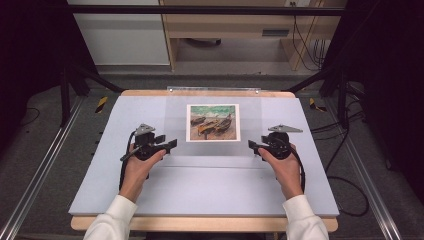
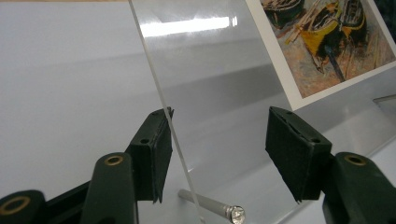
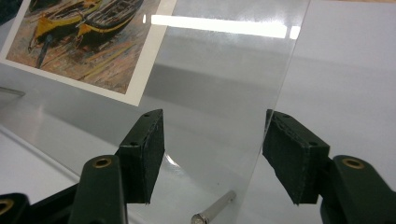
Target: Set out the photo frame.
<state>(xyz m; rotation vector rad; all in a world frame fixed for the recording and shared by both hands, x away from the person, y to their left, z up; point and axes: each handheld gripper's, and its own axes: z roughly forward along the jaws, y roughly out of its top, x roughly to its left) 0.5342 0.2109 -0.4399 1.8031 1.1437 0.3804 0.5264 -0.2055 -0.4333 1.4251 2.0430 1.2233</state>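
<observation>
Clear sheet (image 1: 213, 125) lying flat on the surface (image 1: 125, 190), covering a boat picture (image 1: 213, 122) at its centre. Left gripper (image 1: 169, 145) and right gripper (image 1: 255, 146) flank the sheet's side edges, fingers (image 2: 152, 154) spread wide, each straddling an edge, gripping nothing. A metal pin (image 2: 212, 207) lies at each edge.

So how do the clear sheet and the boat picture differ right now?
The clear sheet is see-through and wide; the boat picture is opaque, colourful and smaller, sitting within the sheet's outline. The sheet's side edges run between the open left tongs and right tongs; the picture lies away from both. Both lie flat on the grey table.
</observation>
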